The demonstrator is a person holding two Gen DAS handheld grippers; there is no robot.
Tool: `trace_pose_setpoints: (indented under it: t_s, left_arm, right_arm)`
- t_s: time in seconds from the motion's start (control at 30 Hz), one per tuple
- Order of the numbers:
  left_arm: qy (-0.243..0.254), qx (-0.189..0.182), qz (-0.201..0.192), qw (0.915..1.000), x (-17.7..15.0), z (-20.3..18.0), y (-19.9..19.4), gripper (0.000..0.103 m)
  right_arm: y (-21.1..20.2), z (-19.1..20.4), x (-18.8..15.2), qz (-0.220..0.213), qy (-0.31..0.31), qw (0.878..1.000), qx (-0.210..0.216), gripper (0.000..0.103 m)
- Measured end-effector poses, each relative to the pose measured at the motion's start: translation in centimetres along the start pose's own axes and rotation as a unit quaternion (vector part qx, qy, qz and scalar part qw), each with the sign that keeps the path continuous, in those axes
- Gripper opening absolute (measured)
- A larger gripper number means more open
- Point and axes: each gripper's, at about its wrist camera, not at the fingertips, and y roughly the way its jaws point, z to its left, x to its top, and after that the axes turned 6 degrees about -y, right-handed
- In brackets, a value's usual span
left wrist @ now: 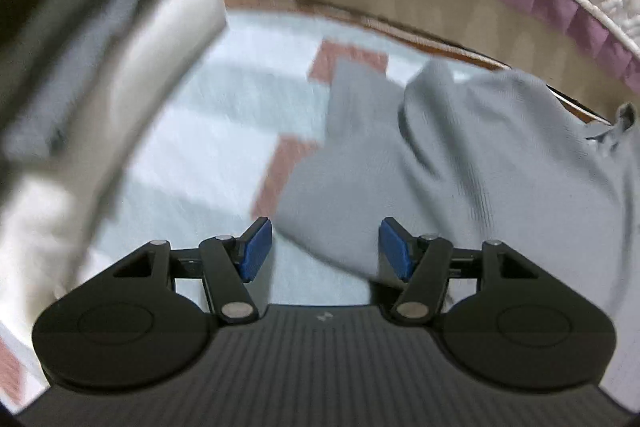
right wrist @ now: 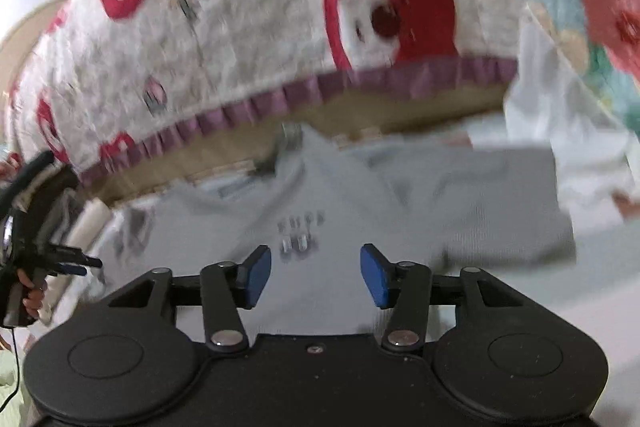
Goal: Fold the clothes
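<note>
Grey garment (left wrist: 472, 163) lying rumpled on a pale checked mat (left wrist: 224, 131), spread toward the right of the left wrist view, one corner reaching down between the blue pads. Same garment (right wrist: 420, 211) seen from the right wrist: laid across the mat in front of the bed, small dark print near its middle, one part folded back at the right.

Left claw (left wrist: 326, 251): jaws apart, moderately wide, pads not pressing on the cloth though its edge lies between them. Nothing held.

Right claw (right wrist: 316, 275): jaws apart, moderately wide, hovering above the printed area, nothing gripped.

Stack of folded pieces (left wrist: 100, 59), grey and white, at the left of the left wrist view, well apart from the grey garment. Quilted bedspread (right wrist: 240, 27) with red bear pattern and purple frill behind. Left claw also visible at the far left edge of the right wrist view, held in a hand (right wrist: 30, 297).

Judged step: between grasps, garment not yet folded flat. Next move judged to call for picking an edge or corner with each claw, closing firmly on a single layer, then drawing the cloth over evenly. Heavy blur noted; fine detail of hems not determinable.
</note>
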Motion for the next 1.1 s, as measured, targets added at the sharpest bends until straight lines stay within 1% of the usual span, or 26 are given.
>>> trace_pose_setpoints:
  t_s: [0.03,0.07,0.1,0.13,0.2,0.27,0.3,0.33,0.37,0.43,0.47,0.5,0.53,0.57,0.6,0.63,0.67,0.7,0.73,0.77,0.87,0.9,0.97,1.03,1.07,1.1]
  left_arm:
    - [-0.022,-0.018,0.004,0.9996,-0.4,0.5,0.2,0.060]
    - [-0.041,-0.030,-0.005,0.9987,-0.9,0.9,0.2,0.062]
    - [-0.057,-0.040,-0.014,0.9975,-1.3,1.1,0.2,0.068]
    - [-0.064,-0.042,-0.023,0.9968,-1.2,1.1,0.4,0.071]
    - [-0.075,-0.047,-0.041,0.9952,-1.0,0.9,0.9,0.072]
    - [-0.068,-0.044,-0.049,0.9955,-0.4,0.5,1.4,0.069]
    - [-0.062,-0.042,-0.053,0.9958,-0.1,0.3,1.7,0.055]
    - [-0.056,-0.040,-0.057,0.9960,0.2,0.0,1.9,0.012]
    - [-0.048,-0.037,-0.064,0.9961,0.4,-0.2,1.9,0.009]
    - [-0.013,-0.026,-0.101,0.9945,0.7,-0.8,0.4,0.008]
    - [0.005,-0.016,-0.132,0.9911,0.8,-0.9,-1.1,0.008]
    - [0.008,-0.009,-0.160,0.9871,1.0,-0.5,-2.3,0.008]
    - [0.000,-0.002,-0.183,0.9832,1.2,0.2,-3.3,0.008]
    - [-0.039,0.005,-0.188,0.9815,1.3,1.4,-3.6,0.008]
    - [-0.085,0.018,-0.173,0.9811,1.2,2.7,-3.0,0.008]
    - [-0.110,0.031,-0.148,0.9823,0.8,3.4,-2.0,0.009]
    - [-0.112,0.044,-0.120,0.9854,0.4,3.7,-0.7,0.009]
    - [-0.110,0.056,-0.097,0.9876,-0.1,3.8,0.4,0.009]
    - [-0.096,0.064,-0.094,0.9888,-0.8,3.7,0.9,0.010]
    - [-0.079,0.065,-0.106,0.9890,-1.3,3.4,0.7,0.010]
    - [-0.039,0.069,-0.123,0.9892,-1.4,2.6,-0.2,0.011]
    - [-0.036,0.071,-0.128,0.9885,-1.2,2.5,-0.6,0.015]
    - [-0.036,0.079,-0.150,0.9848,-0.8,2.6,-1.6,0.016]
    - [-0.033,0.079,-0.168,0.9820,-0.2,2.5,-2.6,0.022]
    - [-0.027,0.073,-0.172,0.9821,0.1,2.3,-2.9,0.023]
    - [-0.016,0.061,-0.172,0.9831,0.3,1.9,-3.1,0.025]
  right_arm:
    - [0.3,0.2,-0.6,0.014,0.002,1.000,-0.008,0.056]
    - [0.7,0.3,-1.0,0.030,0.001,0.999,-0.019,0.056]
    - [1.0,0.4,-1.4,0.043,0.002,0.999,-0.026,0.056]
    - [1.1,0.2,-1.7,0.048,0.011,0.998,-0.024,0.056]
    - [1.4,-0.3,-2.3,0.058,0.029,0.998,-0.021,0.056]
    - [1.6,-0.7,-2.8,0.069,0.047,0.996,-0.018,0.056]
    - [1.8,-0.8,-3.1,0.073,0.053,0.996,-0.018,0.056]
    - [1.9,-0.9,-3.3,0.074,0.051,0.996,-0.020,0.056]
    - [2.1,-1.0,-3.6,0.076,0.049,0.996,-0.023,0.056]
    - [2.2,-1.3,-3.8,0.073,0.052,0.996,-0.028,0.056]
    - [2.1,-1.5,-3.6,0.070,0.056,0.996,-0.026,0.056]
    - [1.9,-1.7,-3.6,0.067,0.061,0.996,-0.023,0.056]
    - [1.8,-2.0,-3.5,0.066,0.065,0.995,-0.021,0.056]
    - [1.9,-2.2,-3.6,0.068,0.068,0.995,-0.022,0.056]
    - [2.2,-2.3,-3.7,0.074,0.069,0.995,-0.024,0.056]
    - [2.5,-2.4,-3.9,0.081,0.067,0.994,-0.027,0.056]
    - [2.9,-2.2,-4.0,0.089,0.059,0.994,-0.032,0.056]
    - [3.1,-2.0,-4.1,0.094,0.047,0.994,-0.038,0.056]
    - [3.4,-1.7,-4.3,0.099,0.035,0.993,-0.045,0.056]
    - [3.6,-1.5,-4.4,0.104,0.023,0.993,-0.050,0.056]
    - [3.6,-1.0,-4.5,0.110,-0.005,0.992,-0.059,0.056]
    - [3.6,-0.9,-4.5,0.109,-0.012,0.992,-0.063,0.056]
    - [3.7,-1.0,-4.5,0.105,-0.017,0.992,-0.073,0.055]
    - [3.5,-0.9,-3.9,0.097,-0.010,0.991,-0.091,0.055]
    - [3.4,-0.6,-3.2,0.085,-0.009,0.992,-0.094,0.055]
    - [3.3,-0.2,-2.3,0.072,-0.010,0.994,-0.083,0.055]
